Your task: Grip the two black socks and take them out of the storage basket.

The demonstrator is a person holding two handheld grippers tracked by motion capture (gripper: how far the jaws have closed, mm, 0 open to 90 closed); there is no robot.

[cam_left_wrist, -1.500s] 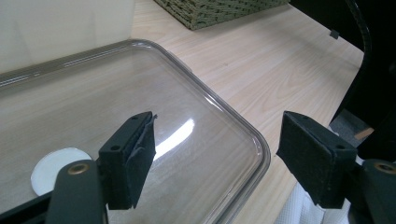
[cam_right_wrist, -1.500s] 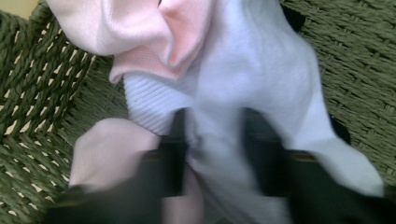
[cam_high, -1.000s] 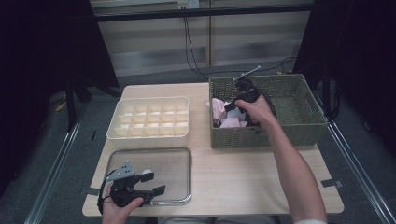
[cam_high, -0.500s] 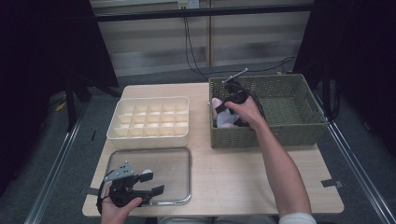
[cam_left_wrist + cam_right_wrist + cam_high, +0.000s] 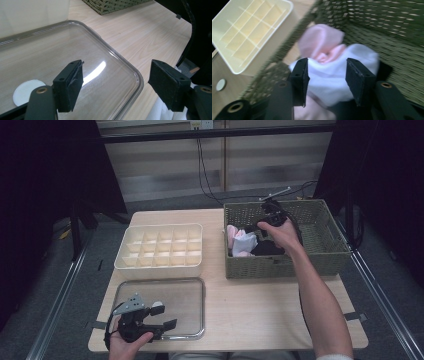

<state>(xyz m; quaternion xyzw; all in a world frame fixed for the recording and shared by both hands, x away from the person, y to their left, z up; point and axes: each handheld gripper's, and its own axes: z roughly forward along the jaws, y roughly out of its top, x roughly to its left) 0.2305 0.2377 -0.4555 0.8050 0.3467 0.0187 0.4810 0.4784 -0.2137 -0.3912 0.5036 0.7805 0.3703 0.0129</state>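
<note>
- White sock [image 5: 337, 82] in the basket [image 5: 330, 255]: soft, light, squishy; pinch its bunched middle.
- Right gripper [image 5: 325, 80] fingers have just been opening, half-spread around it (not squeezing).
- Left gripper [image 5: 120, 82] fingers wide, empty.

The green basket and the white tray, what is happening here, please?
A person works at a wooden table with a hand-held gripper in each hand. The right hand-held gripper is inside the woven basket, over a white and pink cloth bundle; its jaws have just been opening and stand either side of the white cloth. The left hand-held gripper rests open over the clear lid. The divided tray is empty.
</note>
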